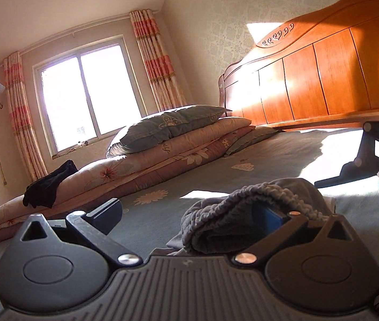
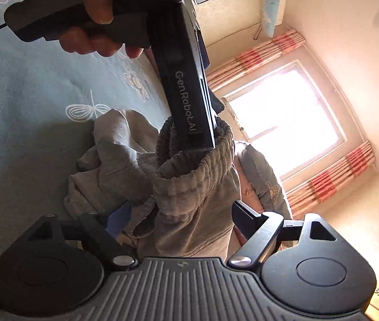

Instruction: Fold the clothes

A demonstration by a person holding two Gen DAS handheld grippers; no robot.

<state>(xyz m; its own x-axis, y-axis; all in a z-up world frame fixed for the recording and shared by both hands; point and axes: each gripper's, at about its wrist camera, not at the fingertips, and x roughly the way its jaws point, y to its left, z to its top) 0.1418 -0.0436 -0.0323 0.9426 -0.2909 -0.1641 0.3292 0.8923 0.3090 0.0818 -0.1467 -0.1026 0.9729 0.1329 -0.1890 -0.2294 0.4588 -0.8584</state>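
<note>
A grey garment with a ribbed elastic waistband lies bunched on the blue flowered bedsheet. My left gripper is open wide. Its right finger, with a blue pad, sits inside the waistband, and its left finger is out over the sheet. In the right wrist view the left gripper points down into the raised waistband opening of the grey garment. My right gripper is open, with the garment's cloth hanging between its spread fingers. One of the right gripper's fingers shows beyond the garment in the left wrist view.
Folded quilts with a pillow on top lie along the far side of the bed, with a black garment draped on their end. A wooden headboard stands at the right. A hand grips the left gripper's handle. A bright window is behind.
</note>
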